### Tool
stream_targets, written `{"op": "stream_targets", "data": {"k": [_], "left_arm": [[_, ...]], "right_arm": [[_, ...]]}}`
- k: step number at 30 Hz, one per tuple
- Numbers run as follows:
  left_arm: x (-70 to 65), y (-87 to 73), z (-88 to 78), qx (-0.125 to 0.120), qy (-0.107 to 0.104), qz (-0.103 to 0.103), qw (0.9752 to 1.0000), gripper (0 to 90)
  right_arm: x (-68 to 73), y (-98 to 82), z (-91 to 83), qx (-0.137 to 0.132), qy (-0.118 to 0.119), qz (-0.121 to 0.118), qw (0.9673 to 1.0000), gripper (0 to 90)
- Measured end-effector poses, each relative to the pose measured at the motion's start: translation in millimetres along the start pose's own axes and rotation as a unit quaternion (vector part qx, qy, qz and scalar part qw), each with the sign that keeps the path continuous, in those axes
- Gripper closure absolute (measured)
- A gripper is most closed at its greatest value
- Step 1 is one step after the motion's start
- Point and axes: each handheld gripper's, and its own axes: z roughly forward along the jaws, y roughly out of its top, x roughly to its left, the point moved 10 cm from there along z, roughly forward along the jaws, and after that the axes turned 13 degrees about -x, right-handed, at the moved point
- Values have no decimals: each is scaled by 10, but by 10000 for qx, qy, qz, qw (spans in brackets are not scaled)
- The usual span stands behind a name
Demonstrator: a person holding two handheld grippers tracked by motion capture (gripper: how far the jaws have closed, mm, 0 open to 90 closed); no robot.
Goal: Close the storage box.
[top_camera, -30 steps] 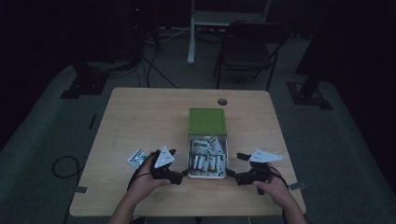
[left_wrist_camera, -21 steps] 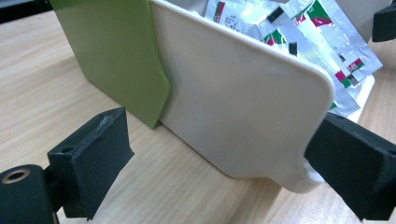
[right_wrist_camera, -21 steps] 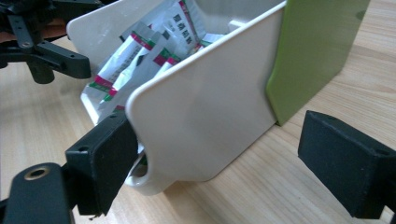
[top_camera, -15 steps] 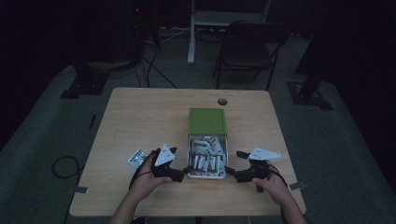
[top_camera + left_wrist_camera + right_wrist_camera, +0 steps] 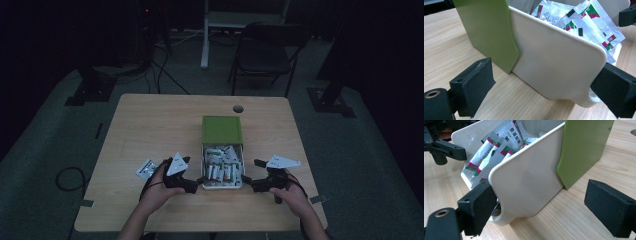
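High view: wooden table (image 5: 150, 125), pale grain; white plastic box (image 5: 223, 168) near front edge, half under green sleeve (image 5: 221, 130), packed with foil sachets (image 5: 220, 170). Loose sachet (image 5: 146, 169) left of left gripper (image 5: 197, 182). Right gripper (image 5: 248, 183) opposite. Dim; print unreadable.
Left gripper view: smooth rounded box wall (image 5: 556, 60) between wide-open jaws, one jaw at the box's corner, nothing clamped; sachets silver, red-green print.
Right gripper view: jaws spread wide astride box corner (image 5: 524, 185), gripping nothing; far end cropped.
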Motion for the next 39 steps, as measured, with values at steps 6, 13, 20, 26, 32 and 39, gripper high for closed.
{"op": "stream_targets", "data": {"k": [6, 13, 20, 26, 32, 39], "left_arm": [[18, 6, 14, 13, 13, 2, 10000, 76], [58, 7, 26, 35, 46, -10, 10000, 76], [112, 11, 52, 53, 96, -50, 9999, 76], [136, 10, 62, 72, 105, -71, 9999, 77], [153, 18, 77, 108, 116, -32, 9999, 76], [181, 21, 101, 109, 145, -65, 9998, 76]], "right_arm": [[-16, 5, 7, -5, -23, -6, 10000, 107], [-31, 10, 31, 1, -35, 12, 10000, 107], [-52, 27, 64, 27, -70, -21, 10000, 107], [-73, 33, 80, 34, -94, -3, 10000, 107], [-84, 47, 92, 88, -111, -59, 9999, 106], [-112, 49, 110, 57, -161, 6, 9999, 106]]}}
